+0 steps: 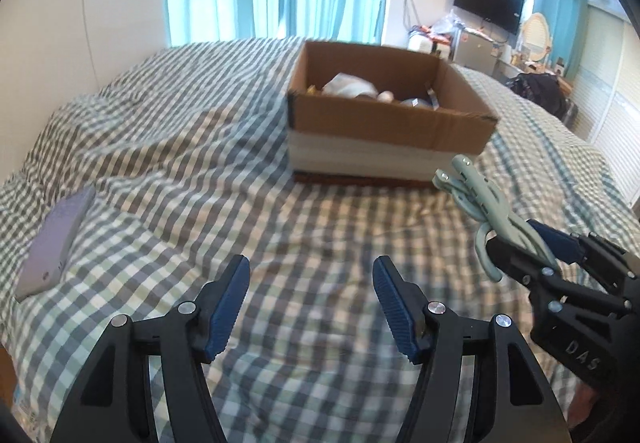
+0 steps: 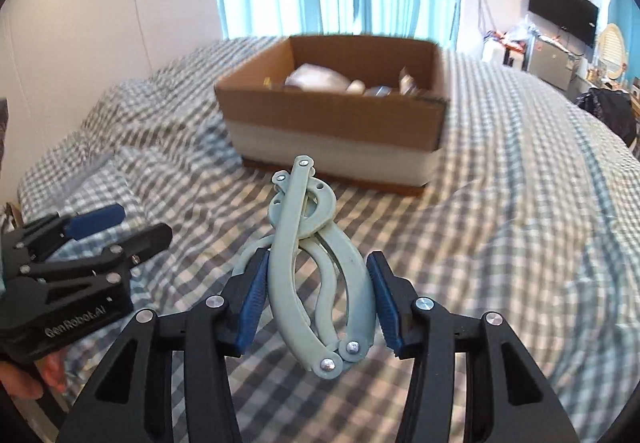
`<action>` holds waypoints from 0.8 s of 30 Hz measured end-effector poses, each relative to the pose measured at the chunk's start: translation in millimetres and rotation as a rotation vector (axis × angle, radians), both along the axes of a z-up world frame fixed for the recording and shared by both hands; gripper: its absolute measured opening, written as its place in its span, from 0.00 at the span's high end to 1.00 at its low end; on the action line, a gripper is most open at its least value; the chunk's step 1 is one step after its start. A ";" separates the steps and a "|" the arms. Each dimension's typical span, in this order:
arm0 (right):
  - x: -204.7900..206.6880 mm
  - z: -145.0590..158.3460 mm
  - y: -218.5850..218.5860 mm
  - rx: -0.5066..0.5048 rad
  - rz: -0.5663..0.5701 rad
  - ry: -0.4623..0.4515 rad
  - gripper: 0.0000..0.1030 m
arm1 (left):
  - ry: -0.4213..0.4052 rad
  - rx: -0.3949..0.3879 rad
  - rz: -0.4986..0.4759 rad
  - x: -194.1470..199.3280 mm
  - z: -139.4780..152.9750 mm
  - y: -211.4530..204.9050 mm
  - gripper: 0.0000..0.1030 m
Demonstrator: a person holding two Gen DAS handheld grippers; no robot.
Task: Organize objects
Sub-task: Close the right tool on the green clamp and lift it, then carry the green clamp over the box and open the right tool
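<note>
On the far left of the checked bed cover (image 1: 168, 171) lies one flat pale-purple object (image 1: 54, 247), near the left edge and well apart from everything else; I cannot tell what it is, and I judge it to be waiting its turn. Next comes my left gripper (image 1: 312, 303), its jaws apart with nothing between them, hovering over bare cover. Beyond it, toward the far side of the bed, sits the one cardboard box (image 1: 384, 123), open at the top, with several things already inside: a whitish bundle and a few smaller pieces, too blurred for me to count exactly. To the right, my right gripper (image 2: 316, 295) is clamped on one grey-green hinged plastic tool (image 2: 316, 263), a folding thing of curved arms joined by rivets, held up off the cover and on the near side of the box. So I judge the tidying well underway: some things are boxed, one is in my grip on its way, and at least one is left on the bed.
</note>
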State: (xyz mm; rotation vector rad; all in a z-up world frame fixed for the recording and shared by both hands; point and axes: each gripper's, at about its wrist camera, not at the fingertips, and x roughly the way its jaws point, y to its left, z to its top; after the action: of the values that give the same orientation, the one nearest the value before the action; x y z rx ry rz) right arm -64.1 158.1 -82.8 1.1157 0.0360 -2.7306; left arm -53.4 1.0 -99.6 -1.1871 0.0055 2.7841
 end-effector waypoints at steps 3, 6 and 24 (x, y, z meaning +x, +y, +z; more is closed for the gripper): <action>8.3 19.3 5.2 -0.005 -0.009 0.038 0.53 | 0.029 0.007 -0.016 3.0 15.3 7.2 0.35; 13.7 41.3 10.9 -0.012 -0.016 0.080 0.53 | 0.056 0.012 -0.024 0.0 31.8 13.1 0.35; -93.9 143.4 37.3 -0.087 -0.007 0.194 0.52 | 0.184 0.034 -0.036 -123.8 111.9 37.3 0.32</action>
State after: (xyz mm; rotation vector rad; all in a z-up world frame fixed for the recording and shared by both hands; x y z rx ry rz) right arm -158.0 195.5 60.6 0.8275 -0.0594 -2.8069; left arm -177.2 38.3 12.4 -0.9112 -0.0043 2.8390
